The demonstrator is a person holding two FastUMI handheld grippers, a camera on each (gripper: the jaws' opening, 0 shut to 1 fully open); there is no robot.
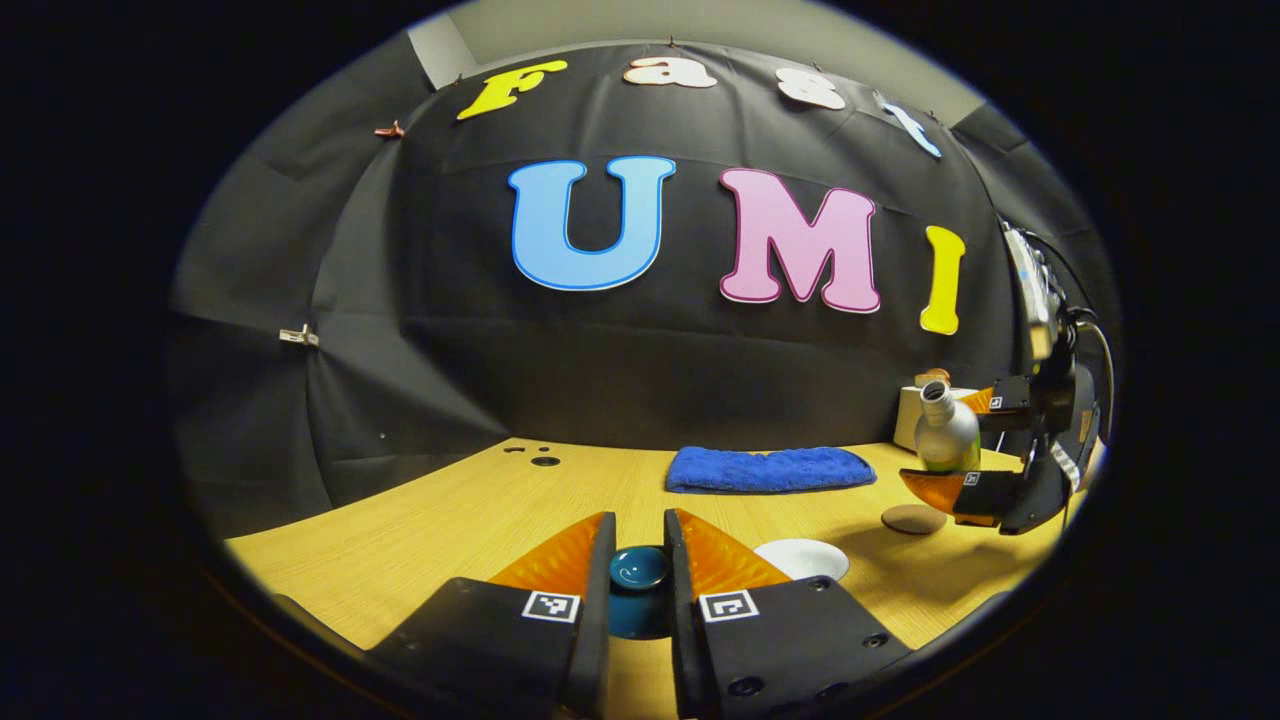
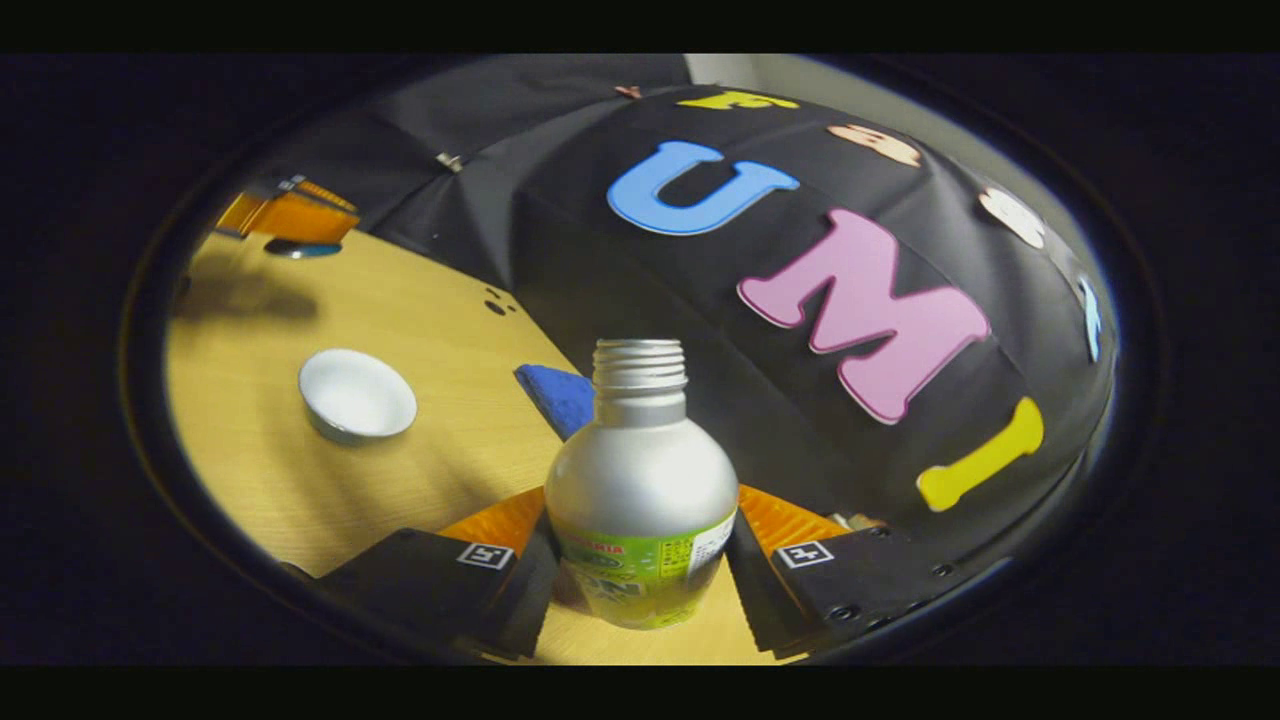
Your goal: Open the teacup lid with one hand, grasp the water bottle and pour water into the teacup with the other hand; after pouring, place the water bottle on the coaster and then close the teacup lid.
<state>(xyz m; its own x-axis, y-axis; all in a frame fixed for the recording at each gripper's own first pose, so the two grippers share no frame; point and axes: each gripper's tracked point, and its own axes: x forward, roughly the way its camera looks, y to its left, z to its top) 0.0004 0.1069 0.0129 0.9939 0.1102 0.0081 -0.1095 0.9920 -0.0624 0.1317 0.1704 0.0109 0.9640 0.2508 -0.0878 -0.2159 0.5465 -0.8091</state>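
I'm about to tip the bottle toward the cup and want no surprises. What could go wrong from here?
1. The water bottle has no cap and is off the table in the right gripper, away from the teacup; tilting before it is above the cup could wet the table.
2. The teacup is small and shallow, so a fast pour may overflow.
3. The left gripper holds the blue lid by its narrow knob; it could slip.

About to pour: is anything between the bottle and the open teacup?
Nothing visible. The water bottle, uncapped, is clamped in the right gripper; bare table lies between it and the open teacup. The left gripper holds the lid aside.
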